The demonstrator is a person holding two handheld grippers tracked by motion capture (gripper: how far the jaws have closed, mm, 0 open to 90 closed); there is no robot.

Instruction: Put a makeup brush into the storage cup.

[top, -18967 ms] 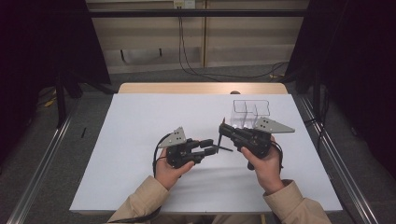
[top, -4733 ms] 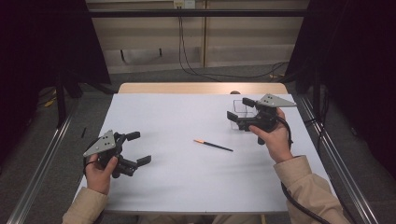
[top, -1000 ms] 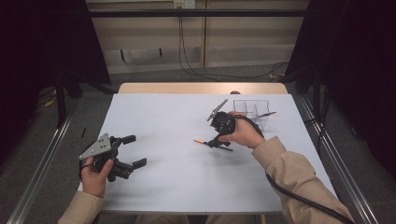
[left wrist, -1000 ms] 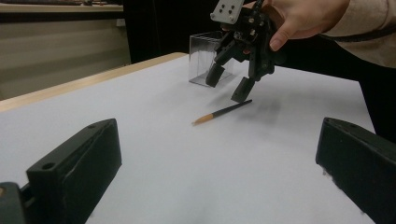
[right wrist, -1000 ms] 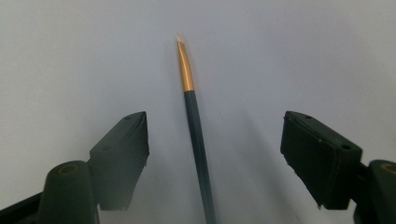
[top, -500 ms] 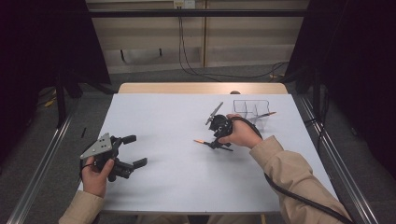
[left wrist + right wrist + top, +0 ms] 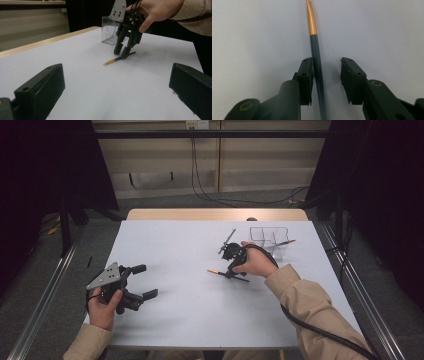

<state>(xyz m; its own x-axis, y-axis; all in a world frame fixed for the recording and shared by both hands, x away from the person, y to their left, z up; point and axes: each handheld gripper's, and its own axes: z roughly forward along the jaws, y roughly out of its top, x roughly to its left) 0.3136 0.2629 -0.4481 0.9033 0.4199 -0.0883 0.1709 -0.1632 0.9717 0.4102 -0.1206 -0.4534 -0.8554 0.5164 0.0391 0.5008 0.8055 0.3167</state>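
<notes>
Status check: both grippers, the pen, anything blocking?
Right gripper down over pen, jaws just closing, one pad touching, other apart. Left gripper open, idle. Pen flat on table. Nothing blocking.

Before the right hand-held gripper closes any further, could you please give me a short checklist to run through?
1. Dark pencil with orange tip lies between the right hand-held gripper jaws: ok.
2. Both pads press the pencil: not ok; the jaws have just been closing, one pad touches, the other stands apart.
3. Pencil flat on the white table: ok.
4. Clear plastic compartment box upright nearby: ok.
5. Left hand-held gripper open, away from the pencil: ok.
</notes>
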